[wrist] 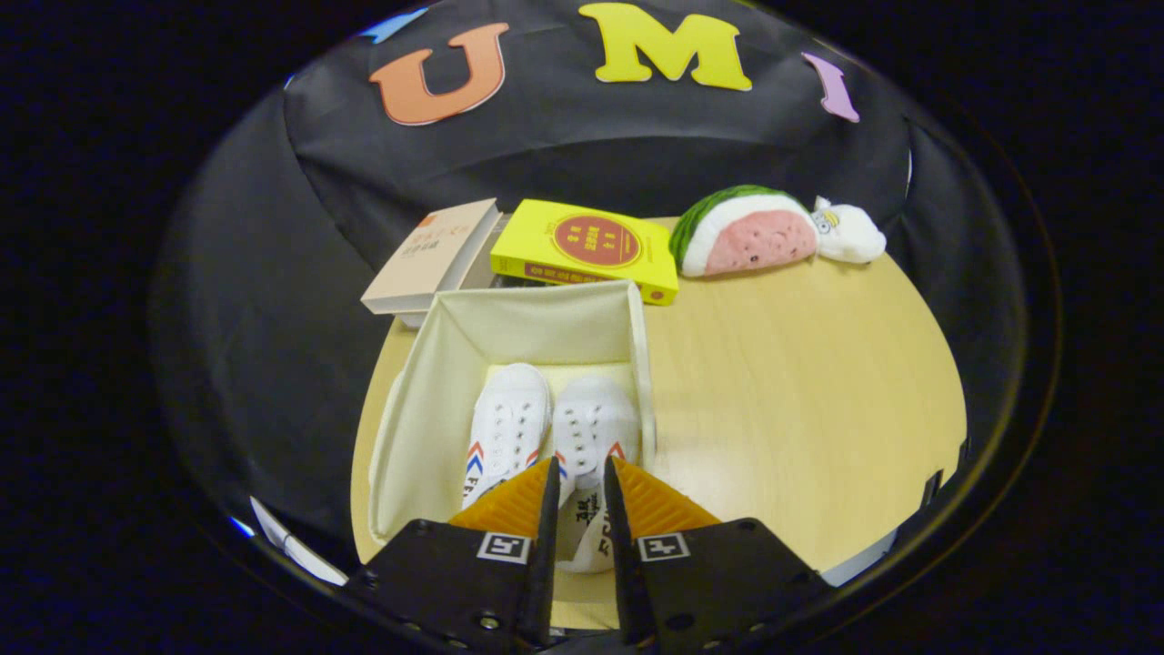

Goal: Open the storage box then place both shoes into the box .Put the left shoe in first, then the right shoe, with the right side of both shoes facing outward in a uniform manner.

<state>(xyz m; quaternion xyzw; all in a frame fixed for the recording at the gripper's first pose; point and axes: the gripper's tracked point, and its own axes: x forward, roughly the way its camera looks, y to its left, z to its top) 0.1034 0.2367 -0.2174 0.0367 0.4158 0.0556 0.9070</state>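
A cream fabric storage box (536, 323) stands open on the pale wooden table (800, 382). Two white sneakers with red and blue side stripes lie side by side inside it, toes pointing away from me. The left-hand shoe (507, 428) lies free just ahead of my left finger. The right-hand shoe (593, 423) runs back between my fingers, its opening and printed insole showing in the narrow gap. My gripper (580, 464) is over the near end of the box, with both fingers pressed on that shoe's heel end.
Beyond the box lie a beige book (432, 255) and a yellow book (591, 247). A watermelon-slice plush (750, 235) and a small white plush (850, 232) sit at the table's far right. Bare tabletop spreads to the right of the box.
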